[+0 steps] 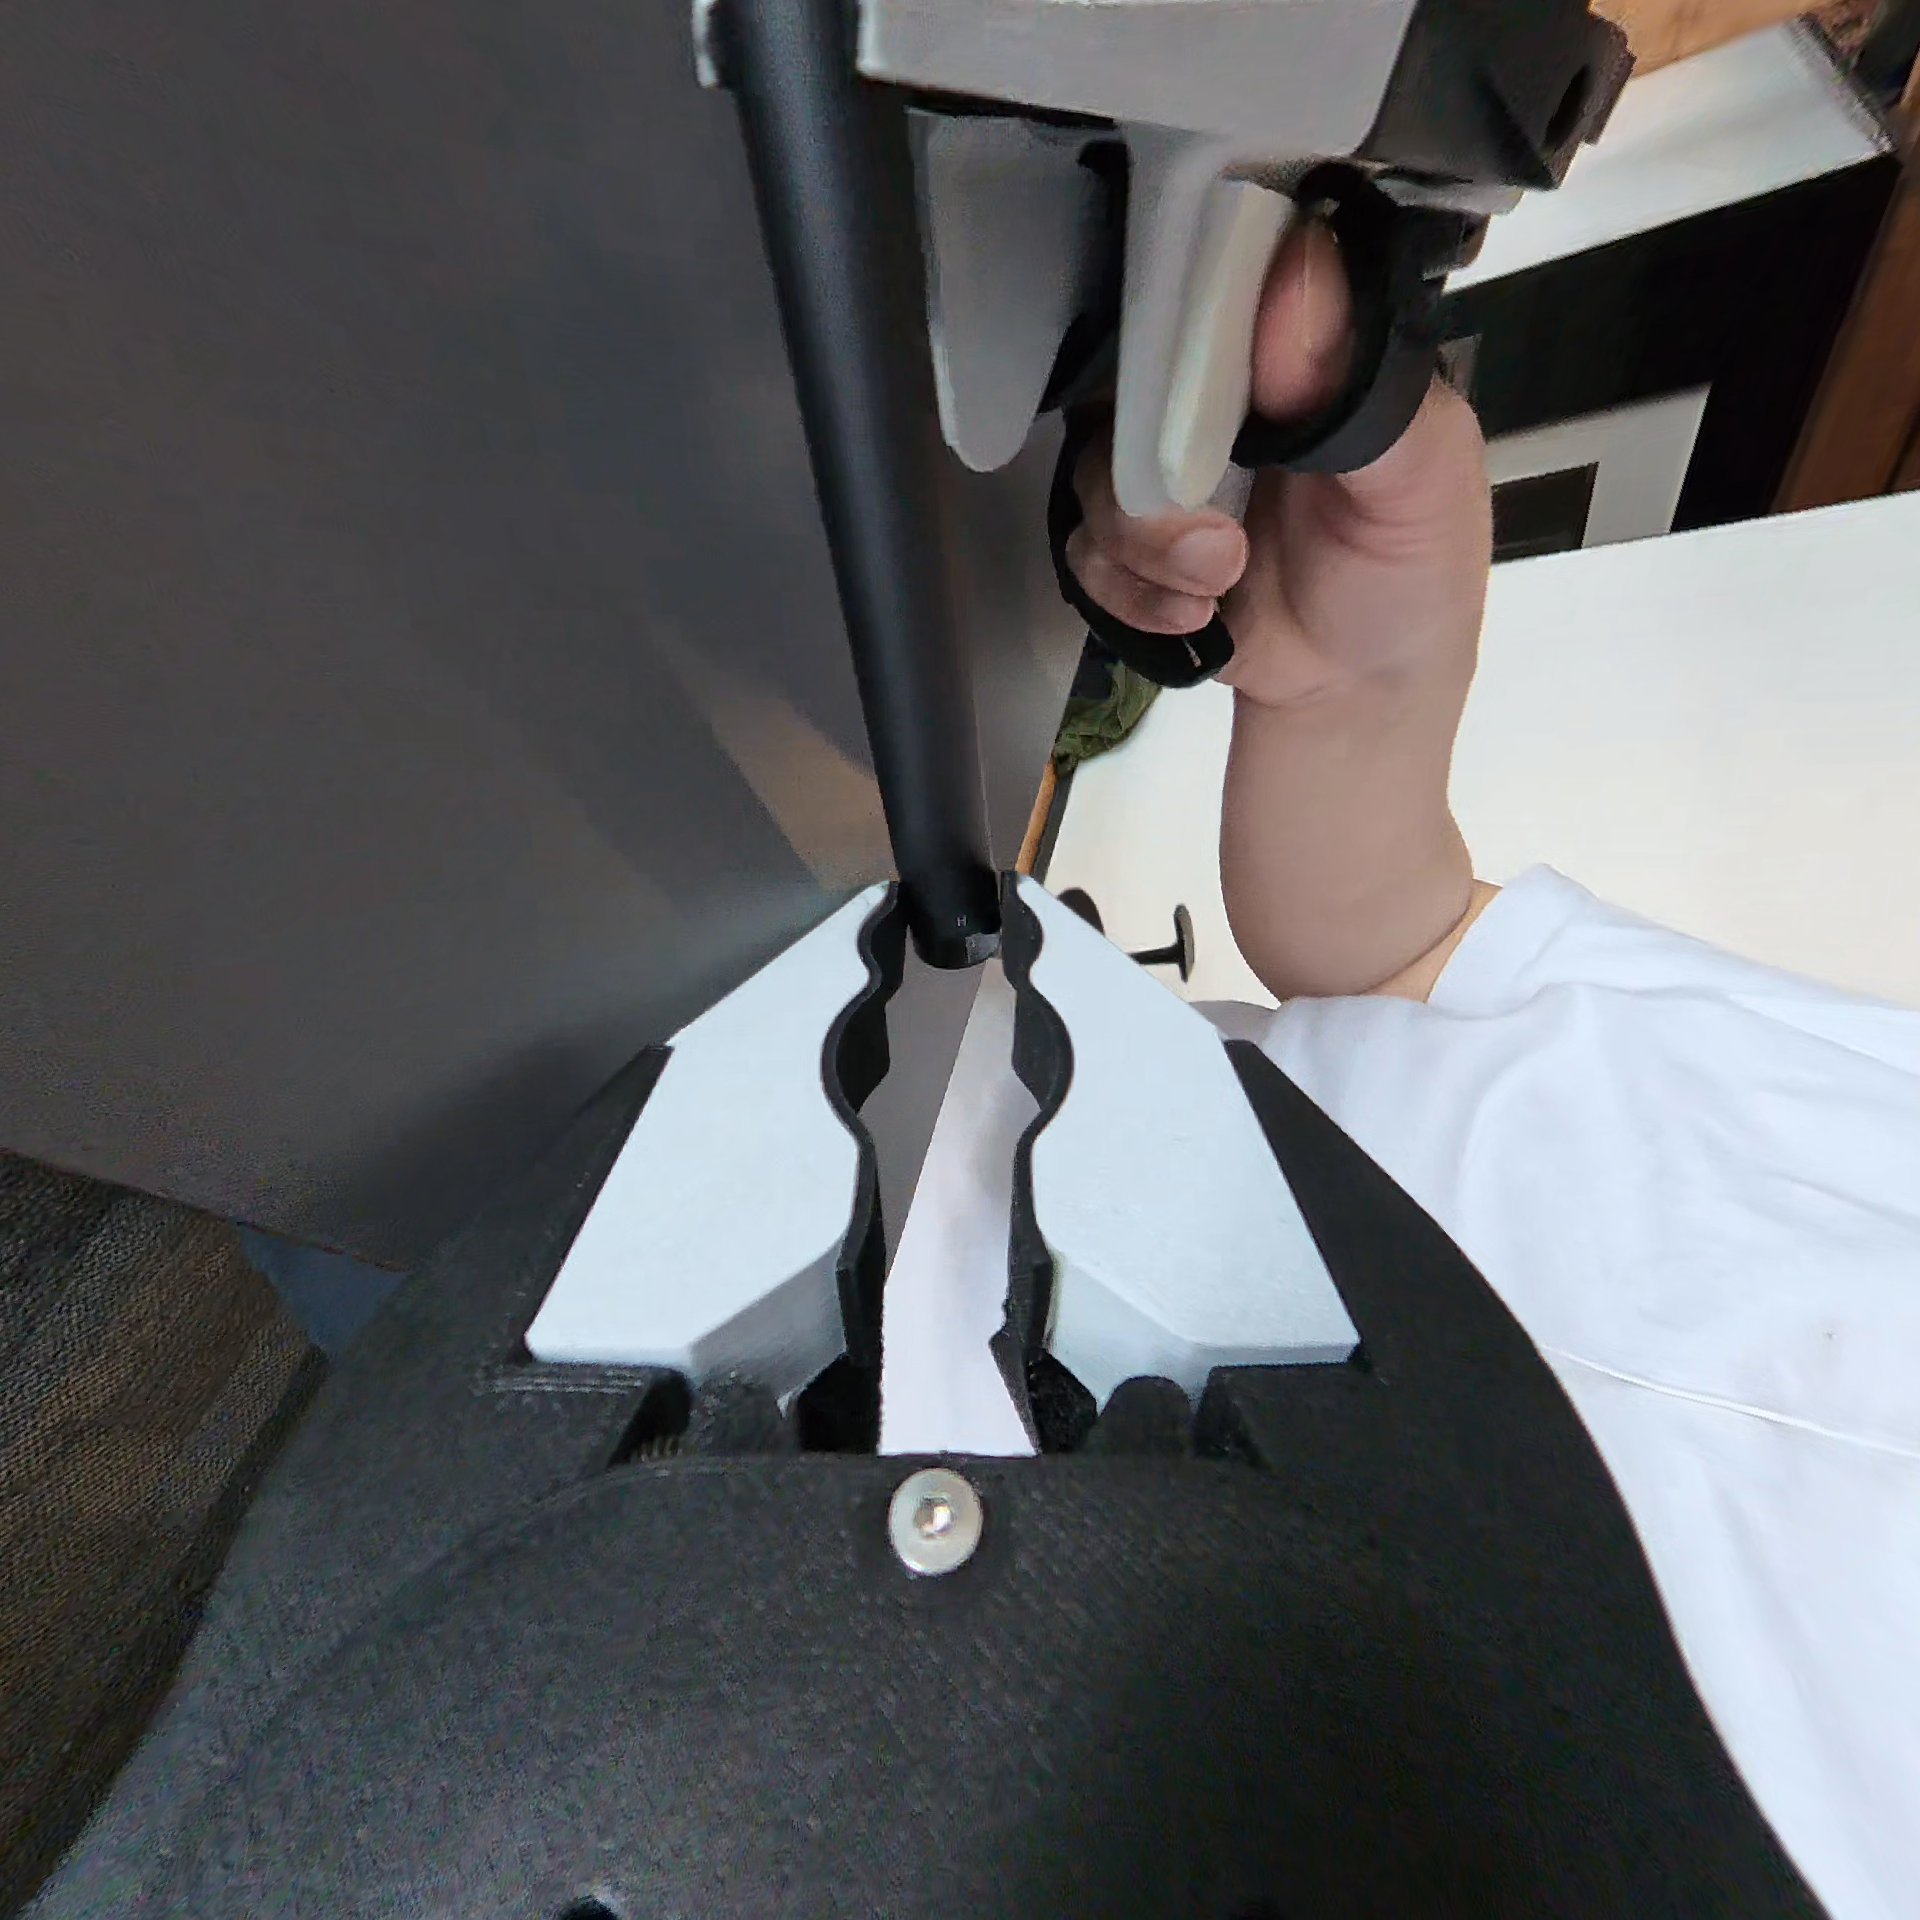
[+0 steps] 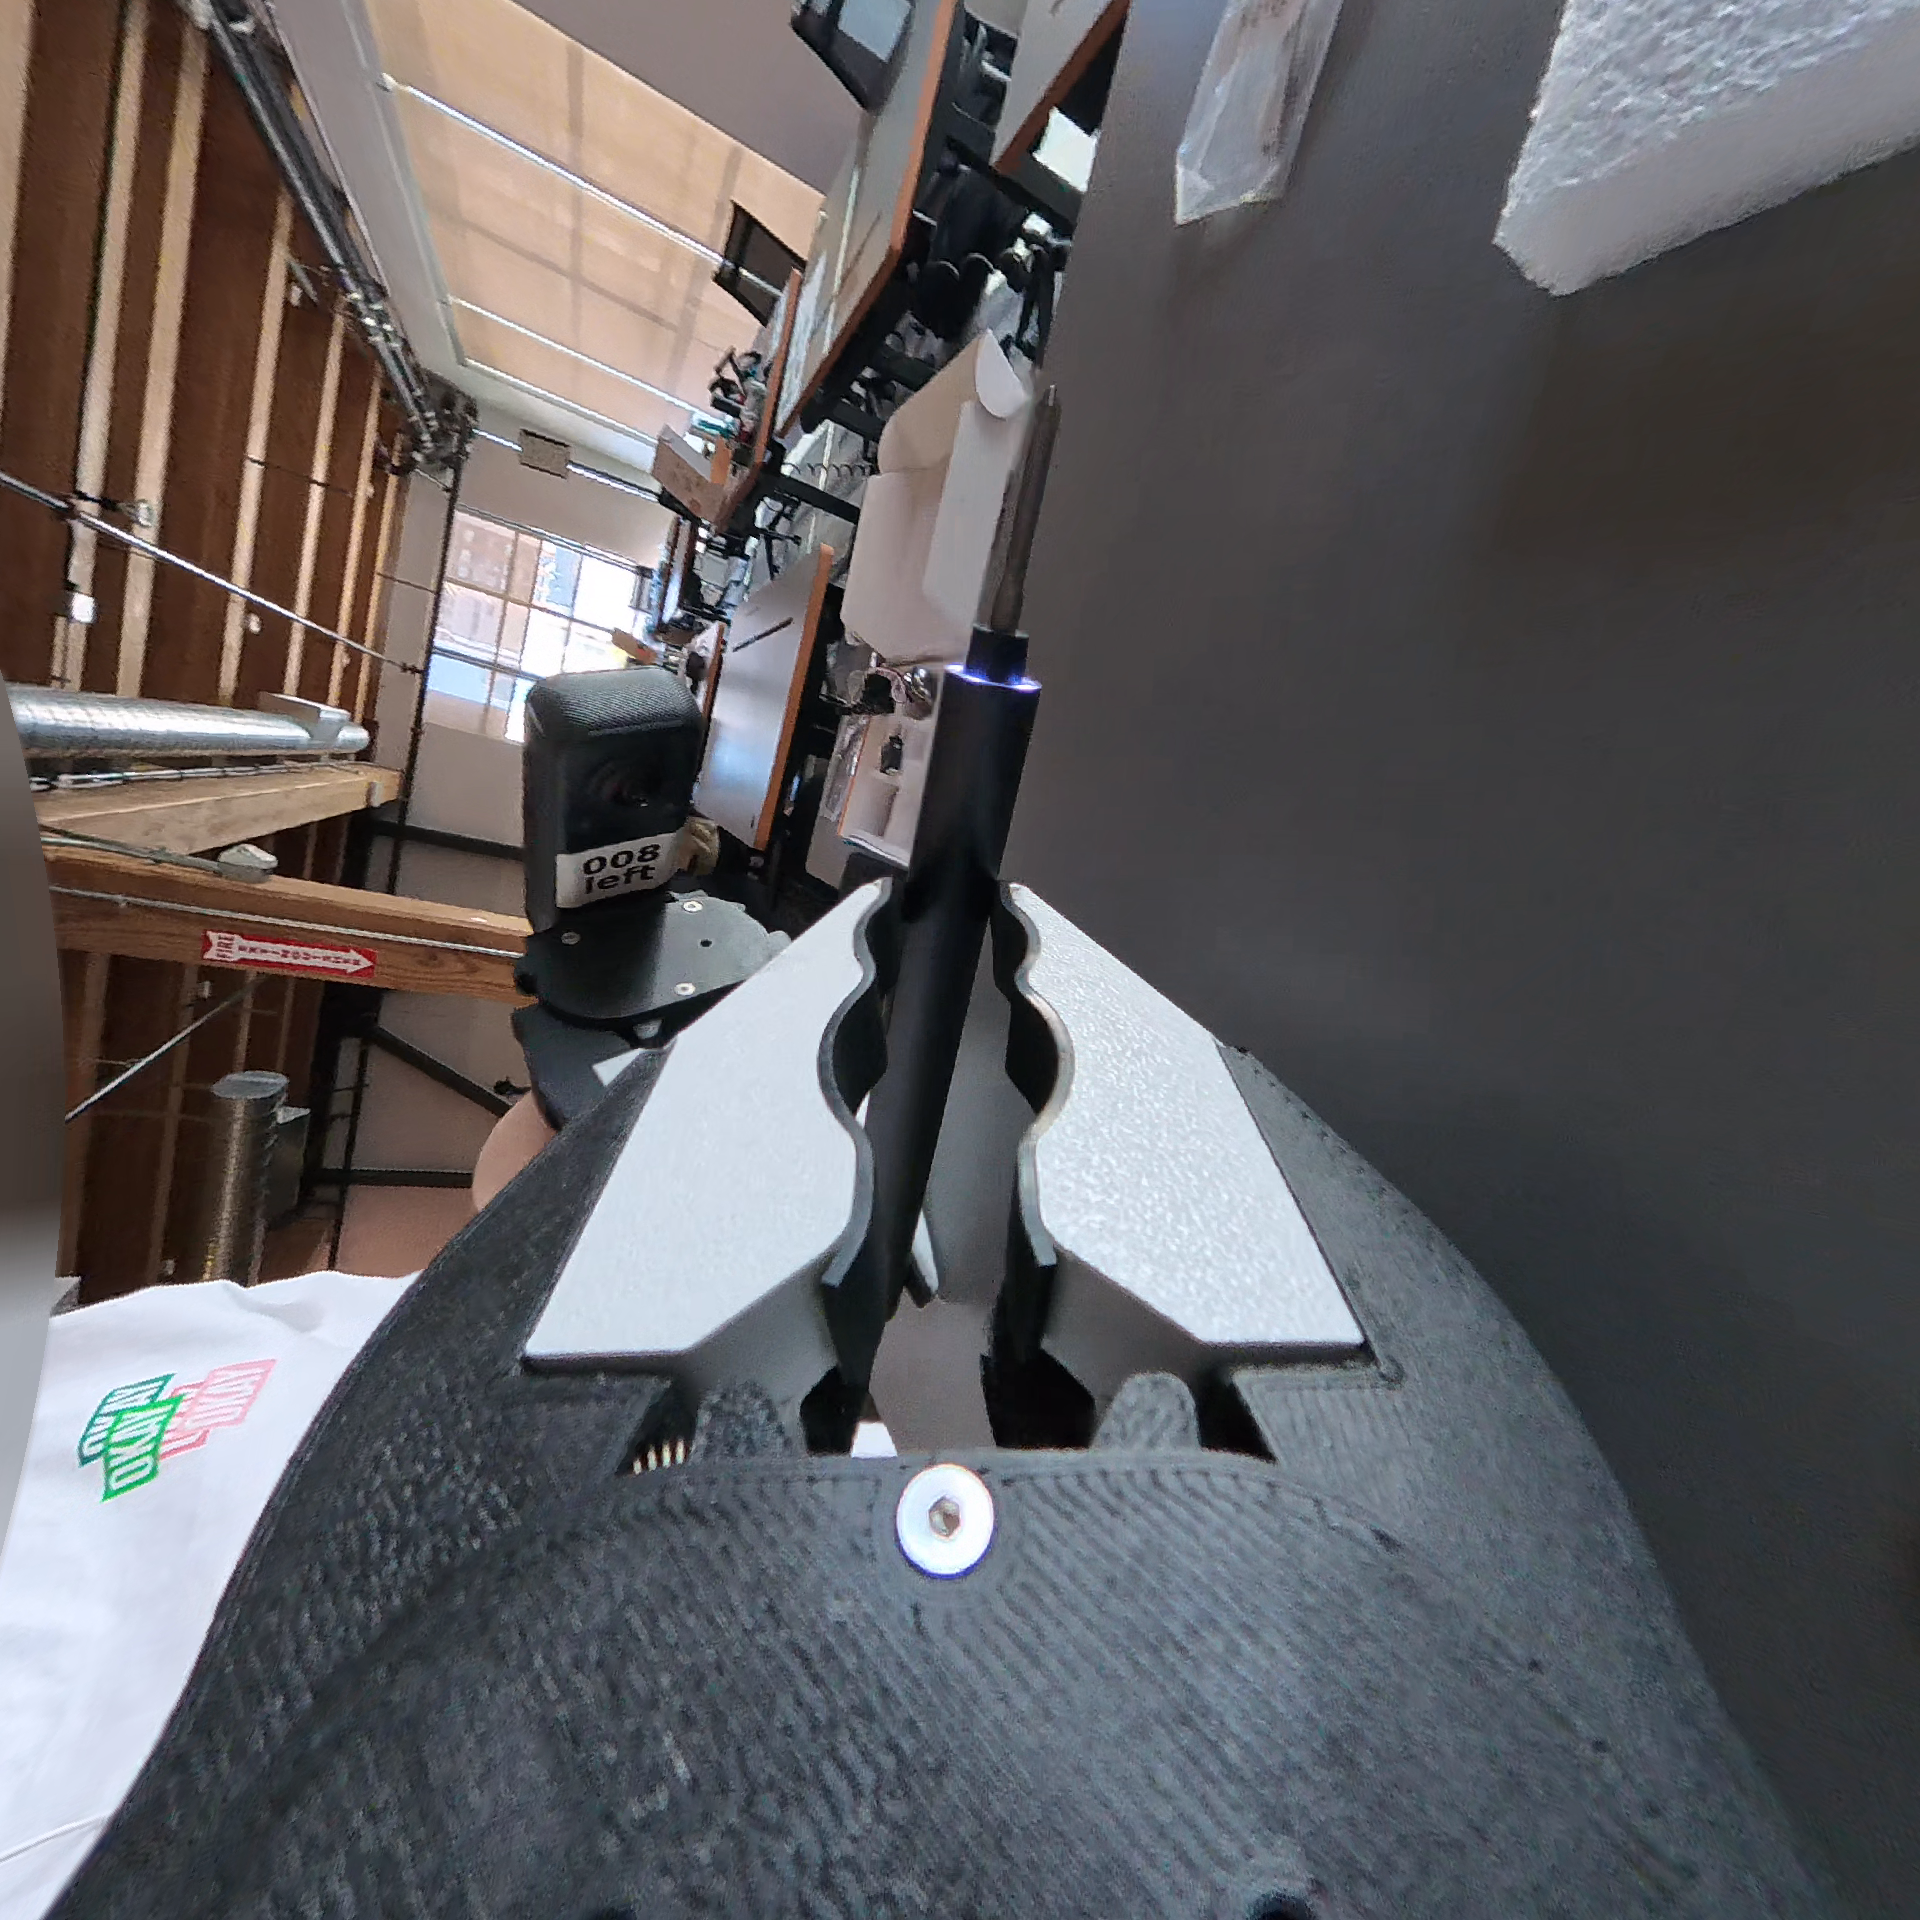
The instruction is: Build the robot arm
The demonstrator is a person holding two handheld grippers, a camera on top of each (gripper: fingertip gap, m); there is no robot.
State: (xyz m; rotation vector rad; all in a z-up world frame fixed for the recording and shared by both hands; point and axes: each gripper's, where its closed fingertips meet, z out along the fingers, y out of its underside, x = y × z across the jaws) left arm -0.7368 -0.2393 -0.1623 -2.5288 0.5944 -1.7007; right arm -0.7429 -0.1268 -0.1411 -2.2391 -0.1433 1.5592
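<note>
A slim black pen-shaped electric screwdriver is held by both grippers. My left gripper is shut on its butt end, pinched right at the fingertips. My right gripper is shut on the screwdriver's body, which lies along the gap between its fingers. Beyond the fingertips a lit blue ring and a thin metal bit stick out. The right gripper's grey fingers and the hand holding it show at the top of the left wrist view. The left gripper's camera shows in the right wrist view.
A dark grey surface lies close beside the screwdriver and also shows in the right wrist view. On it are a white foam block and a clear plastic bag. A white table and the person's white shirt are nearby. My hands' fingertips stand some 11 centimetres from each other.
</note>
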